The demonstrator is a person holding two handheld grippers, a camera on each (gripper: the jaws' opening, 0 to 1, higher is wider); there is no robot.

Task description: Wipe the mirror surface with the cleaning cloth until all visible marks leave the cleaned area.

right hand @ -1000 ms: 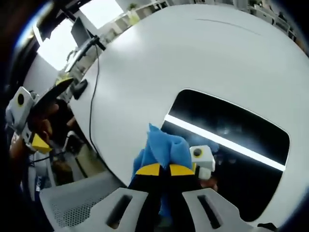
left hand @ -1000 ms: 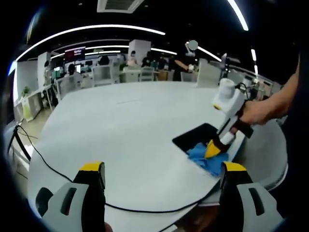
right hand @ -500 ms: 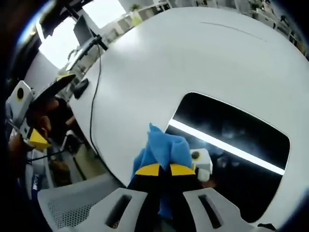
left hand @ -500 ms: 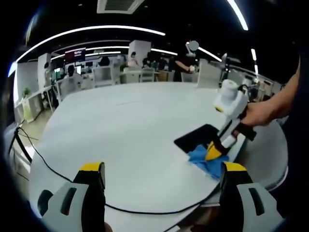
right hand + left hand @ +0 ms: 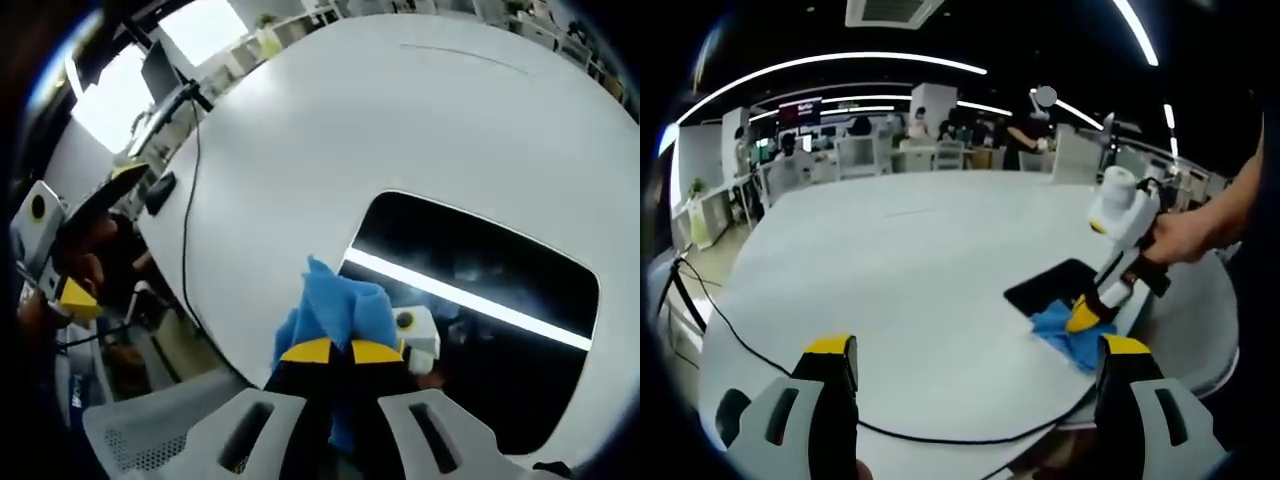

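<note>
Little has moved since the earlier frame. On the table [image 5: 300, 130], the mirror [image 5: 500, 310] lies lower right; the right gripper [image 5: 333, 352] clenches the cloth [image 5: 335, 305] at its near edge. Best press flat, stroking across. The left gripper [image 5: 975, 350] hangs released.

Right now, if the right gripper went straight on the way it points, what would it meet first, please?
The right gripper, shut on the blue cloth, would probably press that cloth onto the near edge of the mirror lying on the white table; the depth is unclear.
</note>
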